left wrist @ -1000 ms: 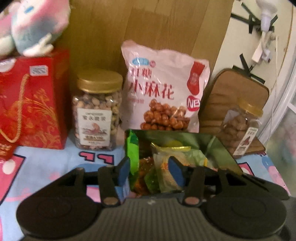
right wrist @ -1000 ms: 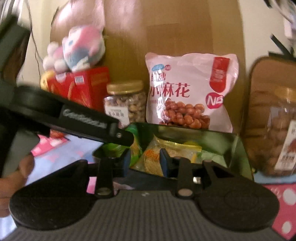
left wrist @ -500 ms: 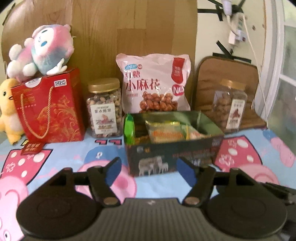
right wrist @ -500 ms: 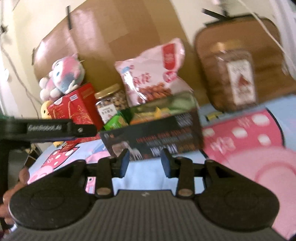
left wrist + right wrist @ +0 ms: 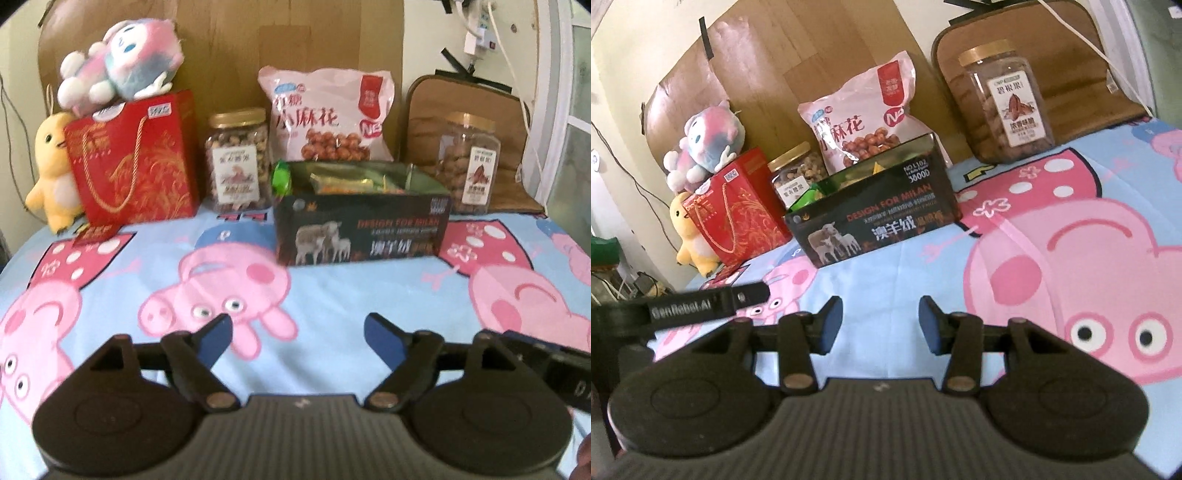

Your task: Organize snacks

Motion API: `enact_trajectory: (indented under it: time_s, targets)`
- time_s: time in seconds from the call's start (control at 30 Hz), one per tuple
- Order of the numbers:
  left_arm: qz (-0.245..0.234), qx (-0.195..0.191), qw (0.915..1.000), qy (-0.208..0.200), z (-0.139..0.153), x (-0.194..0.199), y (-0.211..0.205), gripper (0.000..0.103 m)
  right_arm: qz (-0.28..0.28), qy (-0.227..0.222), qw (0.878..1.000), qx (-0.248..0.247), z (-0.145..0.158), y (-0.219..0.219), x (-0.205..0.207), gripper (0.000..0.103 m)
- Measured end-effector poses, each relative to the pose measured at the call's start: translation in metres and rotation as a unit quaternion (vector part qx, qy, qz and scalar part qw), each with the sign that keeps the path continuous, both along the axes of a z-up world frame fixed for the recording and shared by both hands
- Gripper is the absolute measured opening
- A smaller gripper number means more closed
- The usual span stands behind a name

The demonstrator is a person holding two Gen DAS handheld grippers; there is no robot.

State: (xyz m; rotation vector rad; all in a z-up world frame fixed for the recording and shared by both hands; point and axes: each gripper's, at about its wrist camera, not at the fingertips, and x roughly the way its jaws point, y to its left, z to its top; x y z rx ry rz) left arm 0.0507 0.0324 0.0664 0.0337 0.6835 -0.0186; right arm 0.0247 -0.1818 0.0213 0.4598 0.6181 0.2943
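Left gripper (image 5: 298, 334) opening, empty

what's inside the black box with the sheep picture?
The black box is open on top and holds wrapped snack packets: a green one sticking up at its left end, and yellow and orange ones beside it. The box walls hide whatever lies lower down.
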Motion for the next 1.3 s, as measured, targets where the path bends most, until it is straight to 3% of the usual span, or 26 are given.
enact_trajectory:
  time_s: [0.17, 0.53, 0.7, 0.97, 1.3]
  targets:
    - [0.019, 0.012, 0.9998, -0.001, -0.003, -0.01, 0.003, 0.103, 0.007, 0.006, 1.0, 0.006, 0.0, 0.005, -0.006, 0.049]
    - [0.041, 0.008, 0.9989, 0.022, -0.003, -0.015, 0.006, 0.103, 0.014, -0.003, 1.0, -0.002, 0.005, 0.01, -0.013, 0.051]
    - [0.044, 0.013, 0.9987, 0.019, -0.003, -0.019, 0.006, 0.103, 0.015, -0.006, 1.0, -0.007, 0.006, 0.011, -0.014, 0.057]
    - [0.045, 0.039, 0.9976, 0.034, -0.005, -0.02, 0.001, 0.103, 0.016, -0.003, 1.0, -0.006, 0.005, 0.013, -0.014, 0.057]
    - [0.054, 0.048, 0.9973, 0.014, -0.003, -0.025, 0.002, 0.103, 0.018, -0.001, 1.0, -0.006, 0.003, 0.013, -0.013, 0.057]
